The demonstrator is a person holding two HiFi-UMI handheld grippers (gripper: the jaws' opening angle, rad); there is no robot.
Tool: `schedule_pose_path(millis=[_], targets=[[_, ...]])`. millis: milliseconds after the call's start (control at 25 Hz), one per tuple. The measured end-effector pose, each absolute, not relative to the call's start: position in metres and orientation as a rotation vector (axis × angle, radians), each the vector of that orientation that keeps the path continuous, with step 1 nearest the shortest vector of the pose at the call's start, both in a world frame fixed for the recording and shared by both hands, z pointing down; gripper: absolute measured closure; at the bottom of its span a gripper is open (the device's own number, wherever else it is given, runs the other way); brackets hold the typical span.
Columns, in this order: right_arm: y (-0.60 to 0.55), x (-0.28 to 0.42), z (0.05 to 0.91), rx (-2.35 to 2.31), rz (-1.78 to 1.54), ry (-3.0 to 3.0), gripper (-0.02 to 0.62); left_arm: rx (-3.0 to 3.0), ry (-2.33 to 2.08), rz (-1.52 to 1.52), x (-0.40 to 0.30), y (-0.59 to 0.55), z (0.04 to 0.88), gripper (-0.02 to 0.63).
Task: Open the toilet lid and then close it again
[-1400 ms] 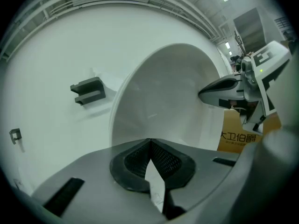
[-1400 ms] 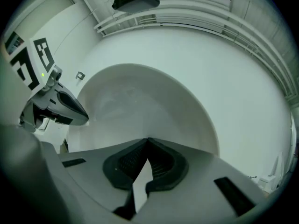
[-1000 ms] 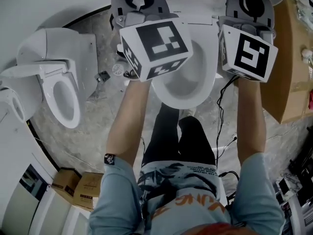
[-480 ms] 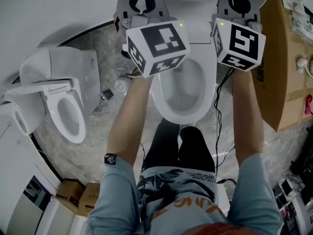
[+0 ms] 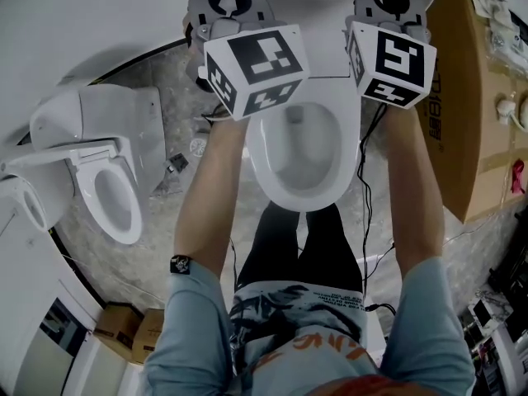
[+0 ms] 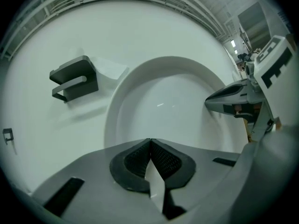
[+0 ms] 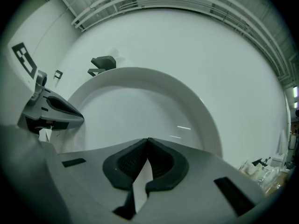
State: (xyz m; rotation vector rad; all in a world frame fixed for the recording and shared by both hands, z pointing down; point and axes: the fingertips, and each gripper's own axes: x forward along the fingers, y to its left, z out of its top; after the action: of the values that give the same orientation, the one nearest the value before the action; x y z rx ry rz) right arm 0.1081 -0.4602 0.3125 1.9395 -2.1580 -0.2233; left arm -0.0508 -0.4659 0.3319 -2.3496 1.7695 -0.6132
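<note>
**Lid up, both grippers shut in front of it**

Left gripper point(image 6: 150, 143): jaws closed tip to tip, nothing between them. Right gripper point(image 7: 147, 141): the same. Toilet lid point(image 6: 168, 111) stands raised, filling the centre of both gripper views. In the head view it is at top centre, above the open seat point(image 5: 301, 202). Contact with the lid unclear.

The toilet point(image 5: 304, 167) sits at top centre of the head view, with its lid point(image 5: 318, 35) upright behind the bowl. A second toilet point(image 5: 103, 184) lies at the left edge. A cardboard box point(image 5: 462, 114) stands at the right, and two smaller boxes point(image 5: 132, 328) lie at lower left.

In the left gripper view, the left gripper point(image 6: 150, 143) is at bottom centre before the lid. The right gripper point(image 6: 233, 99) is at the right edge, and a wall bracket point(image 6: 74, 78) is at upper left.
</note>
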Motion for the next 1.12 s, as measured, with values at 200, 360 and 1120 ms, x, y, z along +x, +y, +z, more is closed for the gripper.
schedule_pose_path(millis=[200, 360, 1120], targets=[[-0.437, 0.102, 0.319, 1.832, -0.197, -2.262, 0.581, -2.372, 1.695, -0.631, -0.046, -0.446, 0.333, 0.578], [-0.397, 0.094, 0.339, 1.732, -0.199, -2.317, 0.581, -2.395, 1.602, -0.723, -0.044, -0.404, 0.357, 0.578], [-0.097, 0.043, 0.571, 0.854, -0.065, -2.270, 0.454, -2.565, 0.761, -1.462, -0.007, -0.051, 0.604, 0.387]])
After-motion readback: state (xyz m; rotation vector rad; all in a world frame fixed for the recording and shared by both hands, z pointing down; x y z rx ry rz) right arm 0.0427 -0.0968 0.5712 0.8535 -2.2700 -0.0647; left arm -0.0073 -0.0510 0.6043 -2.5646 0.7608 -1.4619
